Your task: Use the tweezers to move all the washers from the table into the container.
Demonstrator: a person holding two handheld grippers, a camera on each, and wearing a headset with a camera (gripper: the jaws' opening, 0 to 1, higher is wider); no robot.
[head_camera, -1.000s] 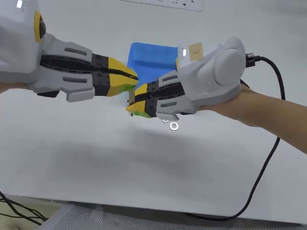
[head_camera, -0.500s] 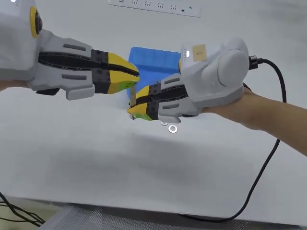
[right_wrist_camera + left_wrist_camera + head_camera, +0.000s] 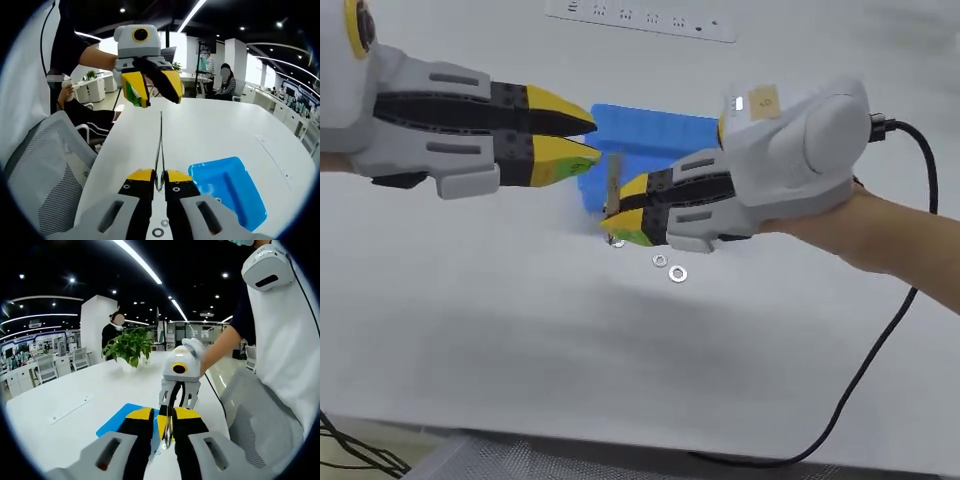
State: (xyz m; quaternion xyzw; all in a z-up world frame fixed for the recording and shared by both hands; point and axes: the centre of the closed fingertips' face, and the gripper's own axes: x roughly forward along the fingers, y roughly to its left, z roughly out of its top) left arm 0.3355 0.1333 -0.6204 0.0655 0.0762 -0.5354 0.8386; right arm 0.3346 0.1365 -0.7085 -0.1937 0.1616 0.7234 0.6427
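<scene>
My right gripper is shut on thin metal tweezers, which stick out straight ahead of its jaws. My left gripper faces it with its jaws apart, just off the tweezers' tip. In the left gripper view the tweezers lie in line with the gap between the left gripper's jaws. Small steel washers lie on the white table under the right gripper. The blue container sits just behind.
A black cable trails from the right gripper across the table to its front edge. A white power strip lies at the far edge. A mesh chair stands beside the table, and a potted plant sits farther along it.
The left gripper has drawn back to the left and up, away from the right gripper, with its jaws wider apart. The right gripper has shifted slightly right, keeping the tweezers.
</scene>
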